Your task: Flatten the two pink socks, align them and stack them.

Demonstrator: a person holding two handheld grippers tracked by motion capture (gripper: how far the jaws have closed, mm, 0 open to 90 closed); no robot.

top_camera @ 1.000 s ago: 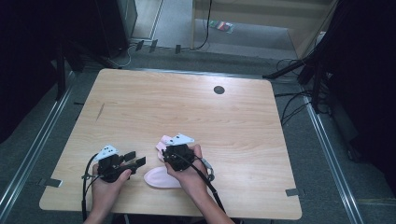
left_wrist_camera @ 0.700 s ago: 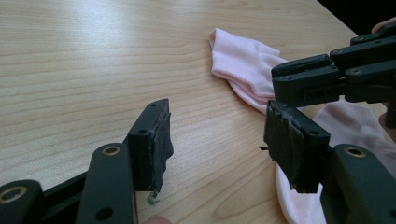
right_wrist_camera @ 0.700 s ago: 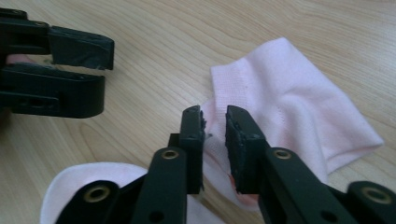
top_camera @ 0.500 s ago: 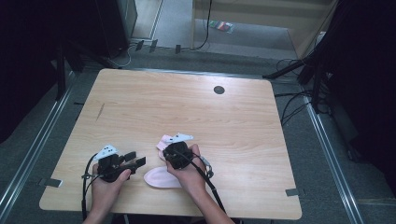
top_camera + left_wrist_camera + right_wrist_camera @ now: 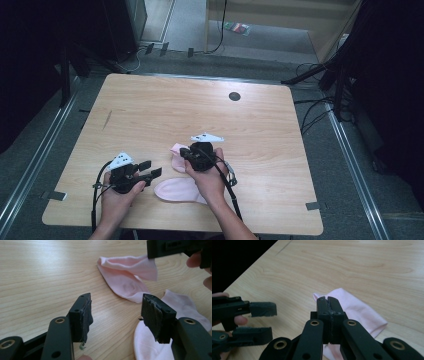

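**Pink sock pinched by right gripper, left one idle**

Pink sock [image 5: 176, 156] lies bent on the wood table [image 5: 150, 115]. Right gripper [image 5: 187, 154] has just been closing; jaws are now clenched on the sock's upper fold, with fabric [image 5: 354, 307] spreading out beyond and to the right of the tips. In the left gripper view that pinched edge [image 5: 130, 267] hangs lifted under the right jaws.

Left gripper [image 5: 152, 169] jaws are spread, nothing between them, just bare table. The sock's lower part [image 5: 147, 340] lies just beside its right-hand jaw, and the lifted fold sits ahead of the tips, apart from them.
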